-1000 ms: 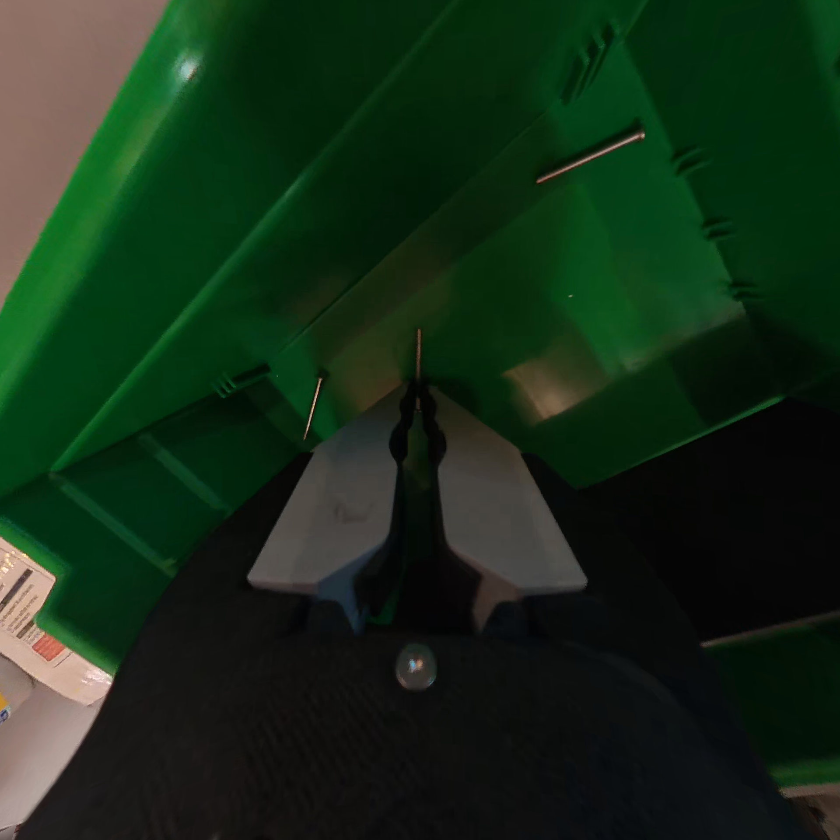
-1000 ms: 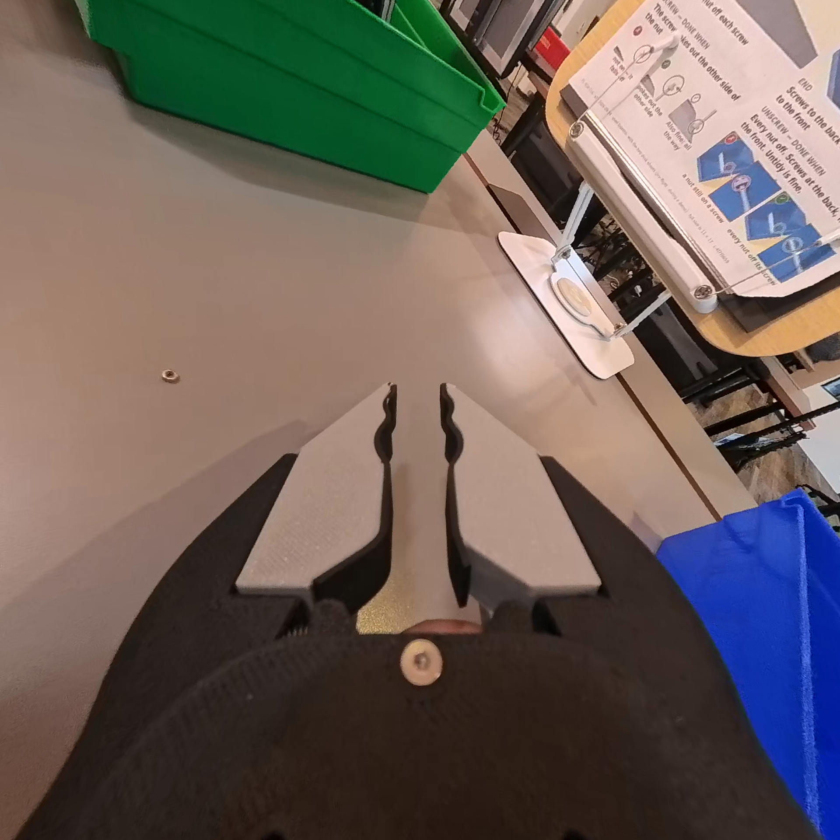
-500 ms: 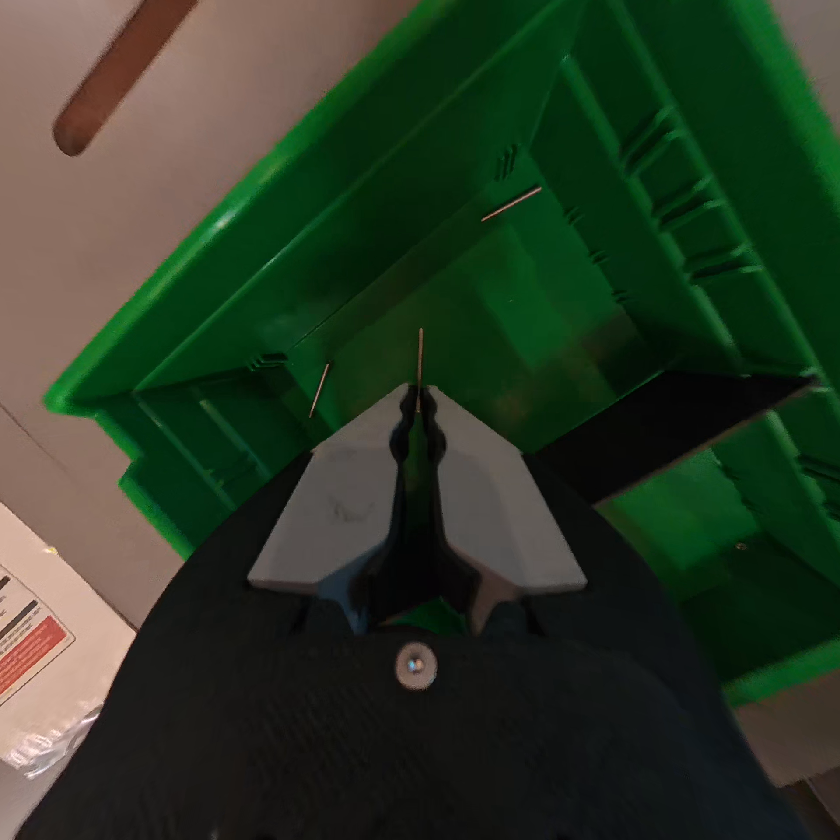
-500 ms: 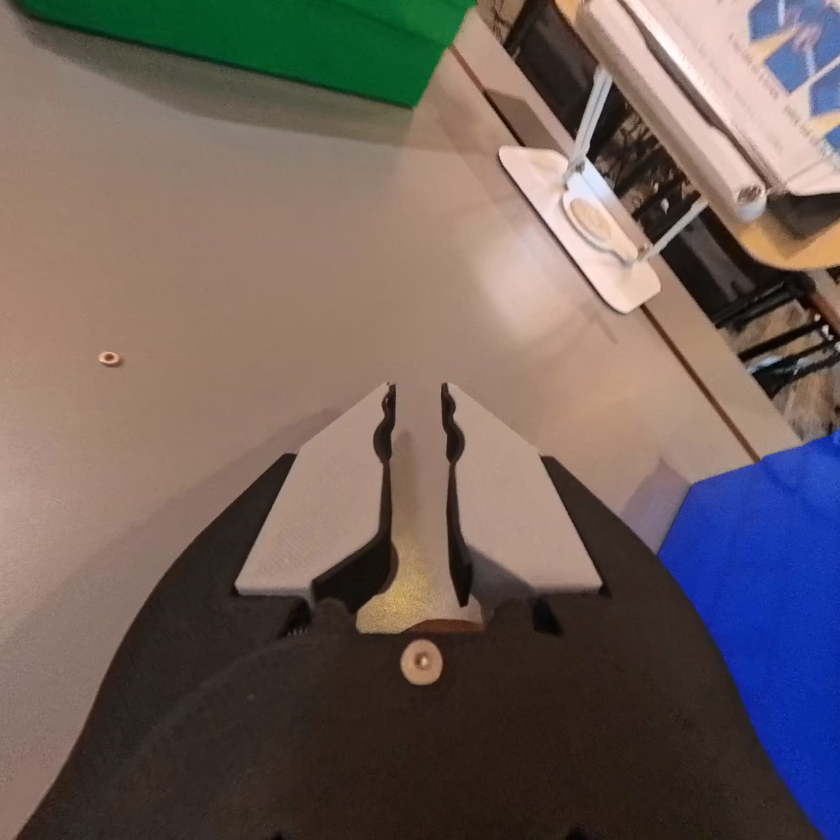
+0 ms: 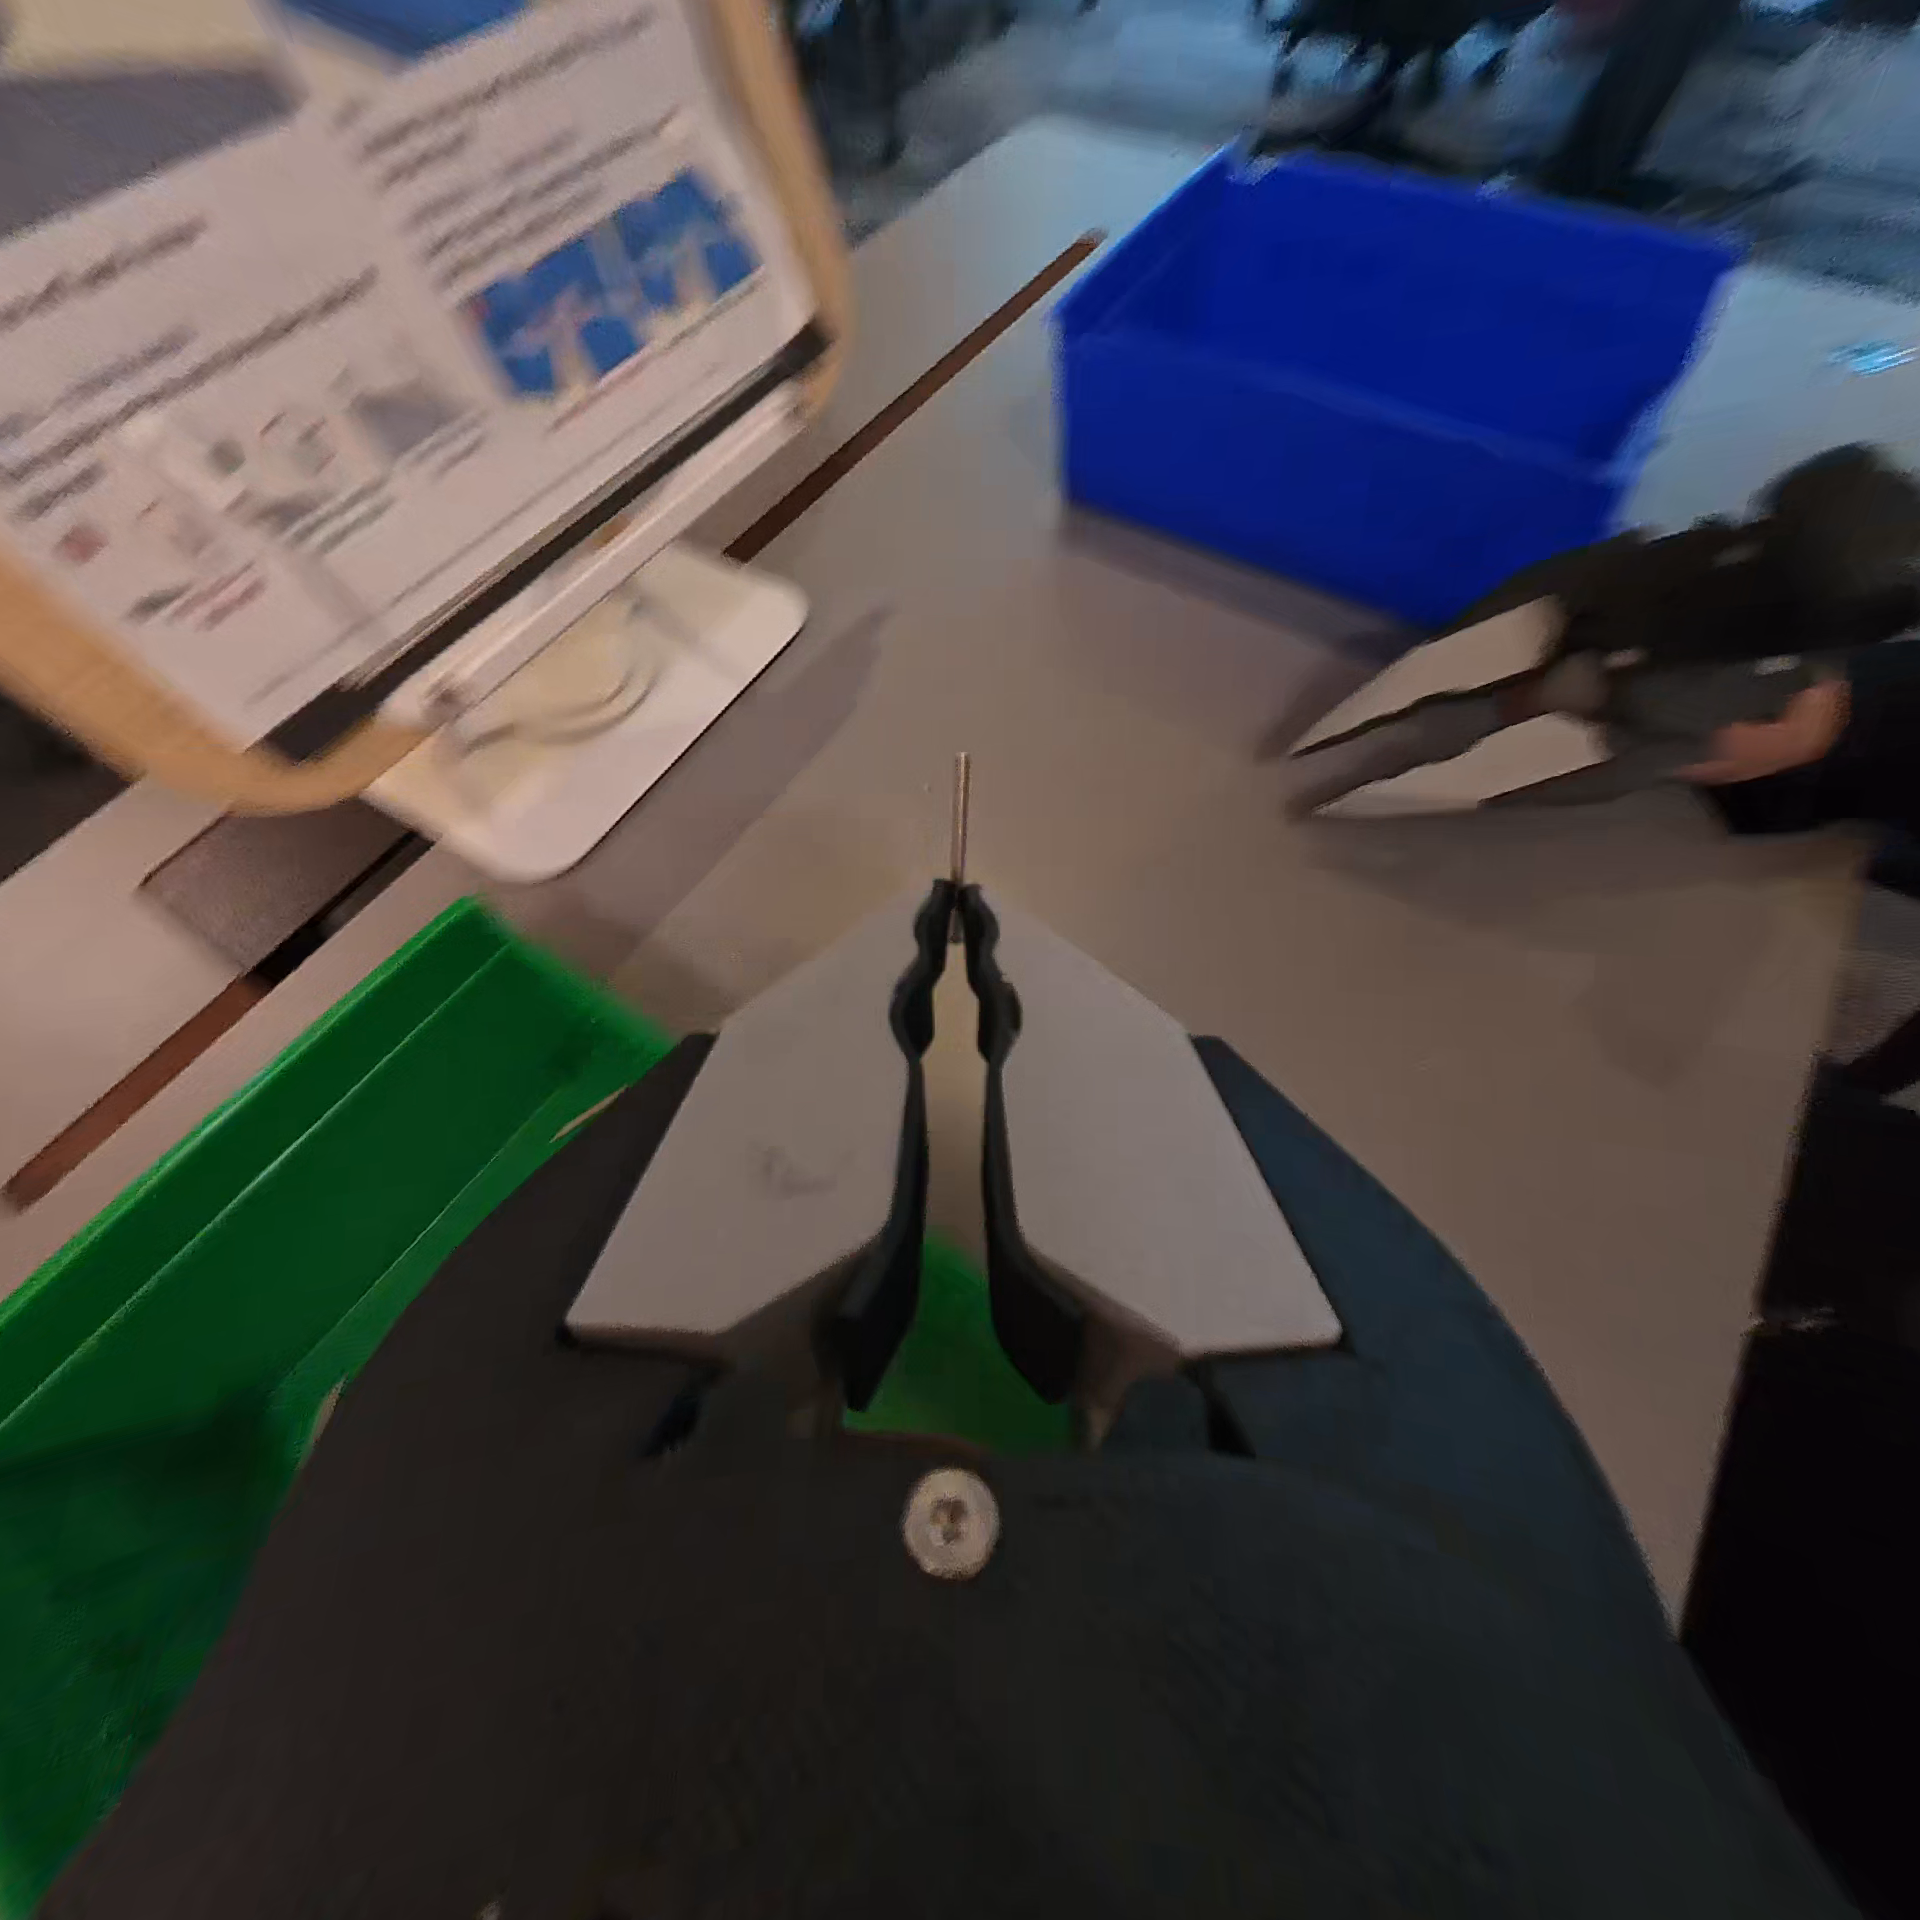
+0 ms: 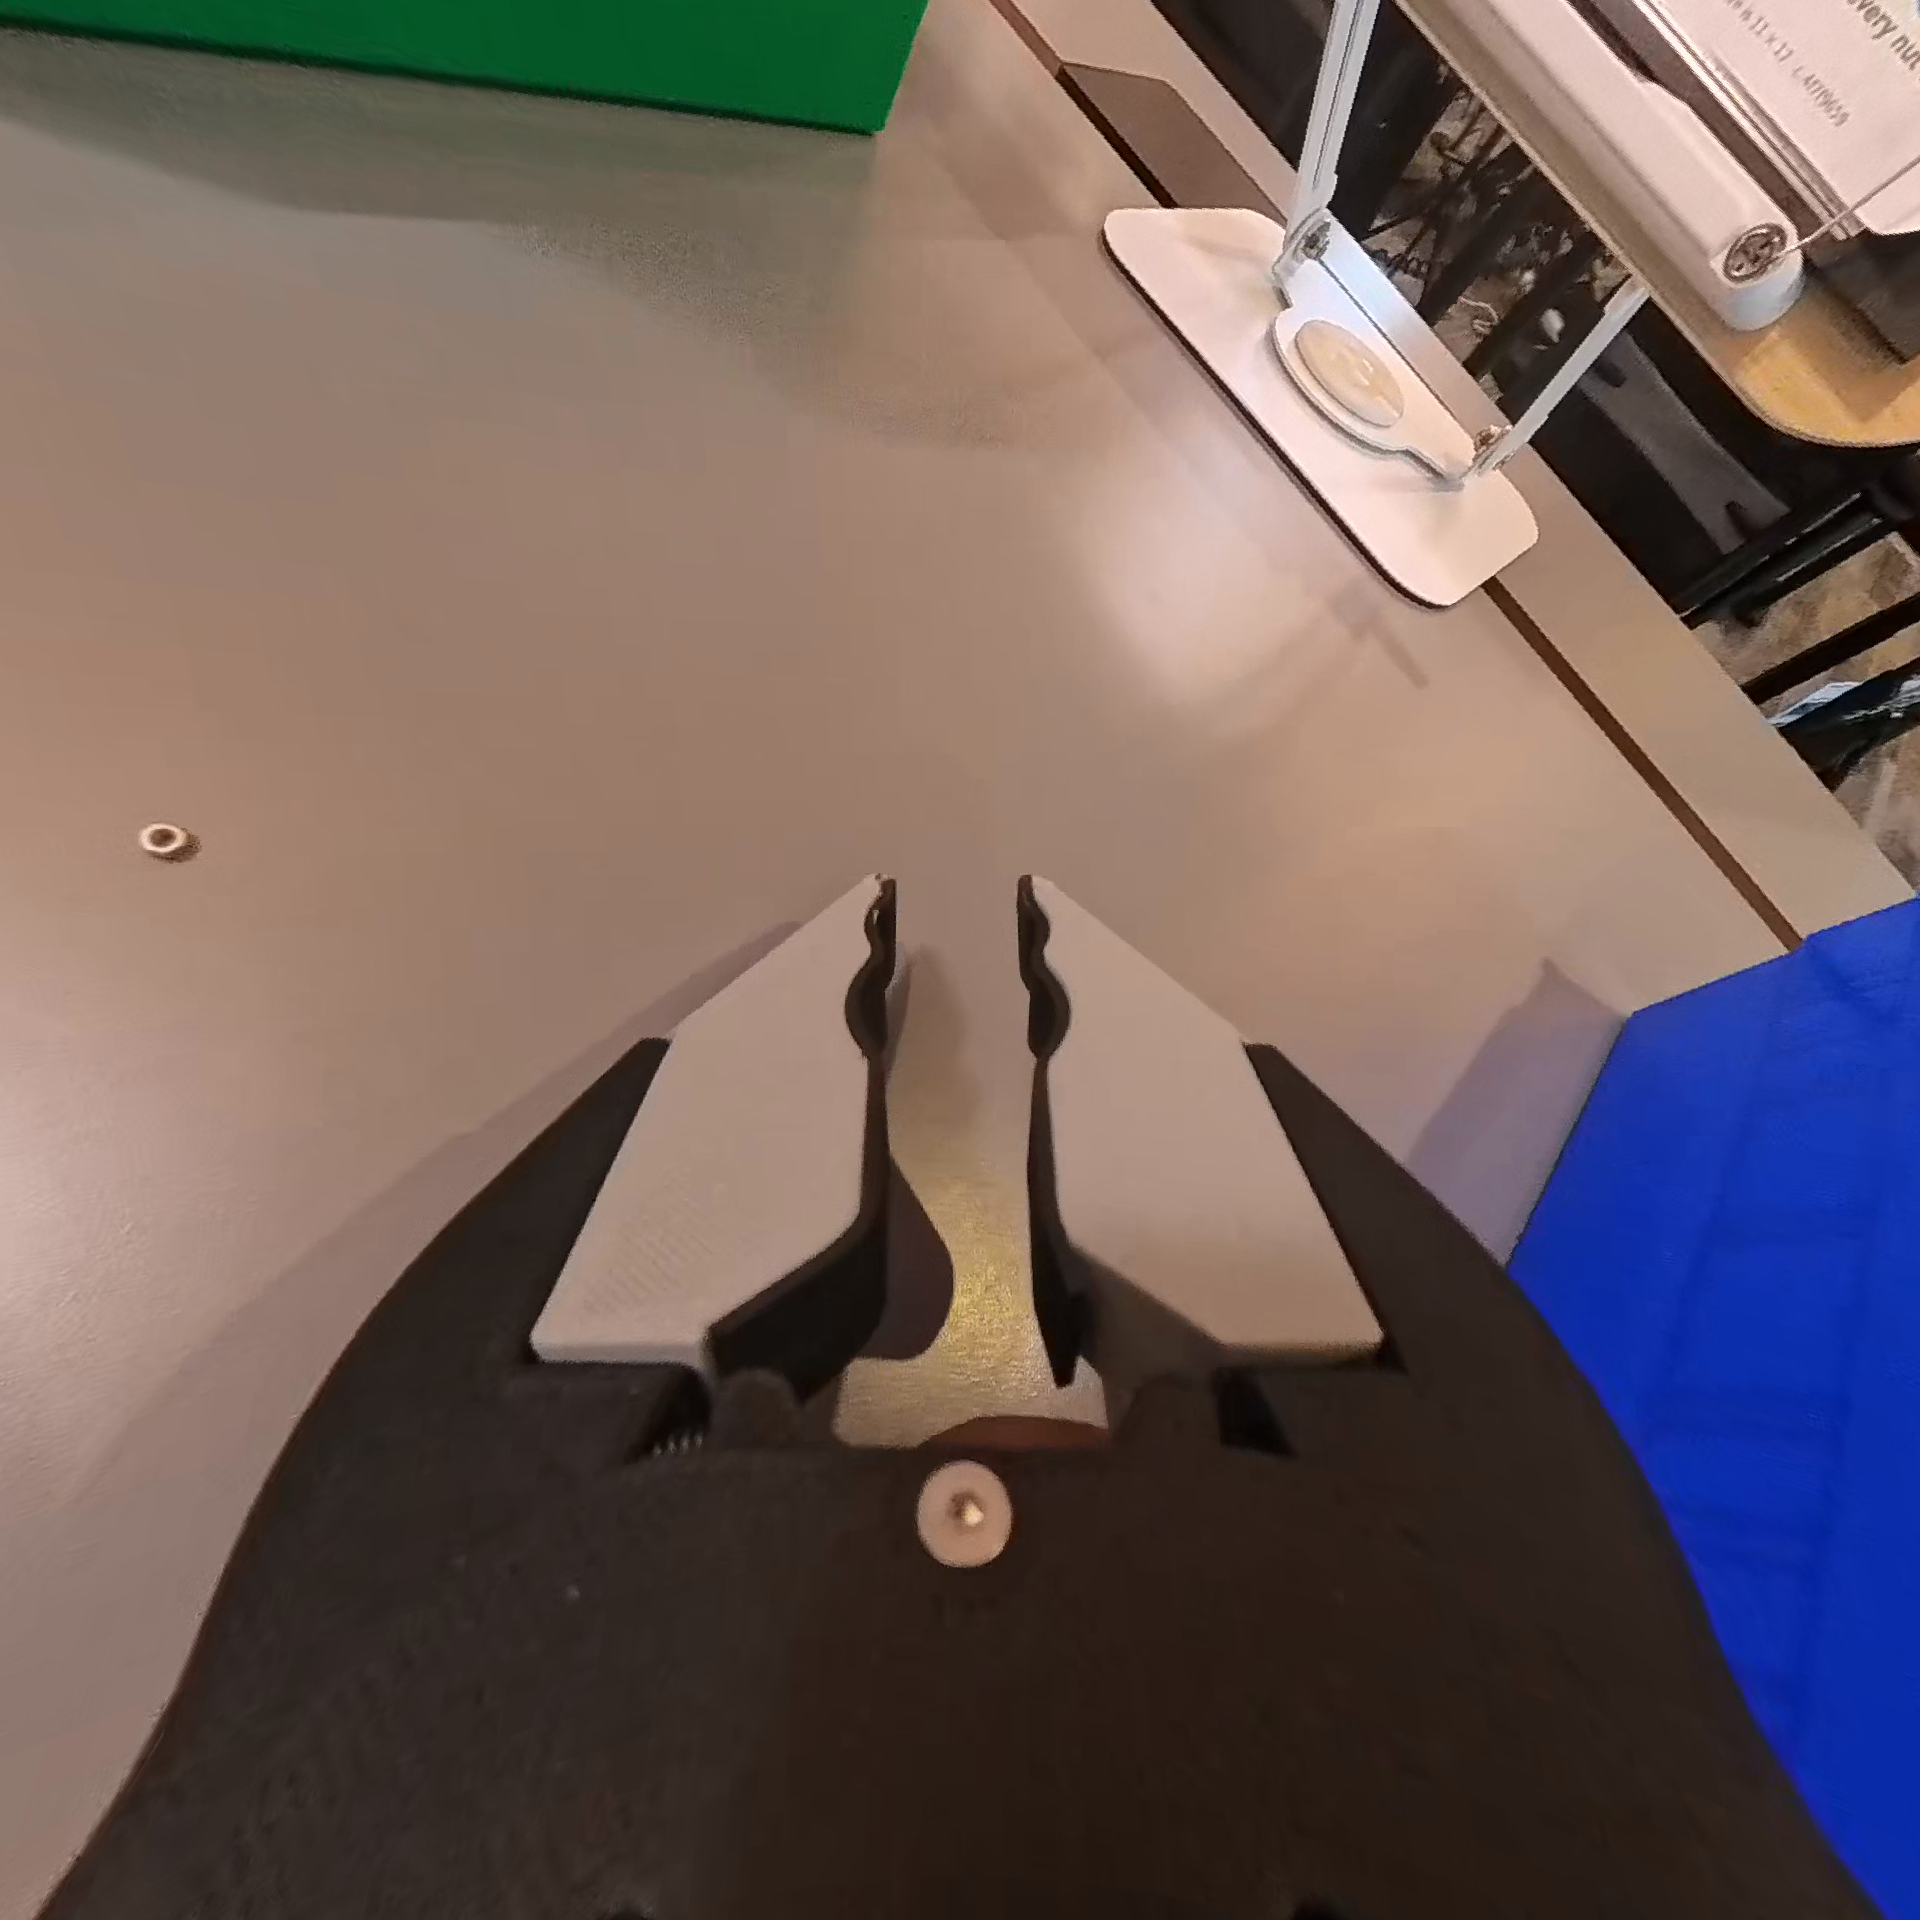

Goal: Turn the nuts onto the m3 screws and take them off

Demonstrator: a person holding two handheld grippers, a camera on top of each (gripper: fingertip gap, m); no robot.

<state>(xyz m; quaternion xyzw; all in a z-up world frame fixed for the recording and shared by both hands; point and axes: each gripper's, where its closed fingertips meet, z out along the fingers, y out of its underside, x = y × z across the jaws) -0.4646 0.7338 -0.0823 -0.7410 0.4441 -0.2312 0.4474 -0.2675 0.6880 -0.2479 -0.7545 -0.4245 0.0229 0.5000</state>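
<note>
My left gripper [image 5: 957, 902] is shut on a thin steel m3 screw [image 5: 961, 821] that sticks straight out past its tips, held in the air above the grey table [image 5: 1143, 935]. My right gripper [image 6: 951, 885] is open and empty, low over the table; it also shows in the left wrist view [image 5: 1304, 777] at the right, held by a hand. A small steel nut [image 6: 166, 840] lies alone on the table, to the left of the right gripper.
A green bin [image 5: 260, 1195] is below and left of the left gripper; its wall also shows in the right wrist view [image 6: 468, 42]. A blue bin [image 5: 1351, 416] stands at the far right [image 6: 1766, 1247]. A white stand [image 6: 1330, 416] carries an instruction sheet [image 5: 312, 312]. My right fingertips sit around 25 cm from my left ones. The small steel nut [image 6: 166, 840] sits 11 cm or so from the ends of my right fingers. It turns up in the left wrist view [image 5: 1436, 1045] as well.
My left gripper has lifted out of the green bin with the screw and swung toward the table and the right gripper. My right gripper has dipped slightly toward the table and stays open.
</note>
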